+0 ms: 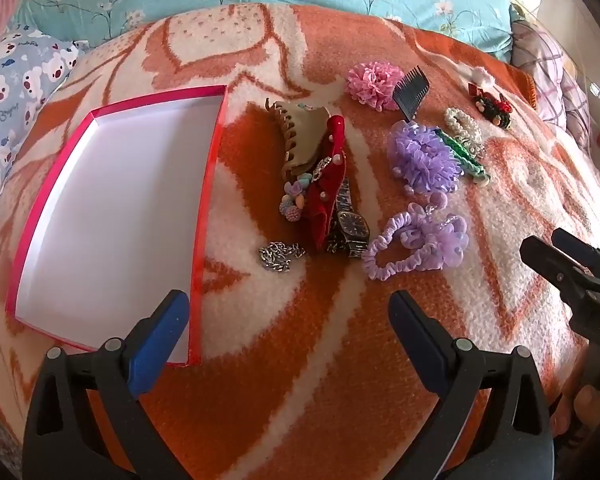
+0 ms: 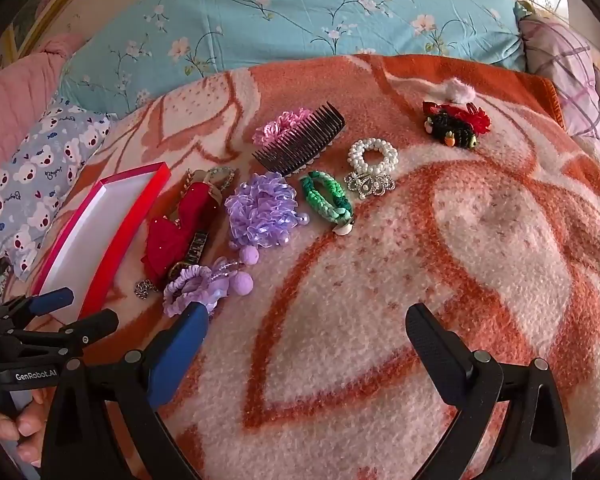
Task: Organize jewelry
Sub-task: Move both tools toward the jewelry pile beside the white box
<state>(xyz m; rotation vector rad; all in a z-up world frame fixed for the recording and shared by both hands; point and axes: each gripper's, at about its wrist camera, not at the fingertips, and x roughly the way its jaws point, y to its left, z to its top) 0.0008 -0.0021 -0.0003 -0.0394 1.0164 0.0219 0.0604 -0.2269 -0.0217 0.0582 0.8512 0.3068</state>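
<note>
A red box lid with a white inside (image 1: 116,216) lies empty at the left; it also shows in the right wrist view (image 2: 100,236). To its right lie a silver chain (image 1: 278,256), a wristwatch (image 1: 352,224), a red velvet bow (image 1: 326,184), a beige claw clip (image 1: 300,136), a purple scrunchie (image 1: 412,248), a purple flower tie (image 1: 424,158), a pink flower tie (image 1: 372,84), a black comb (image 2: 300,140), a green braided tie (image 2: 328,196) and a pearl tie (image 2: 372,156). My left gripper (image 1: 288,320) is open and empty near the box's corner. My right gripper (image 2: 306,328) is open and empty above the blanket.
Everything lies on an orange and white blanket (image 2: 420,280) on a bed. A black and red knitted clip (image 2: 456,124) sits at the far right. A blue flowered quilt (image 2: 300,20) and a bear-print pillow (image 1: 16,92) lie behind and left.
</note>
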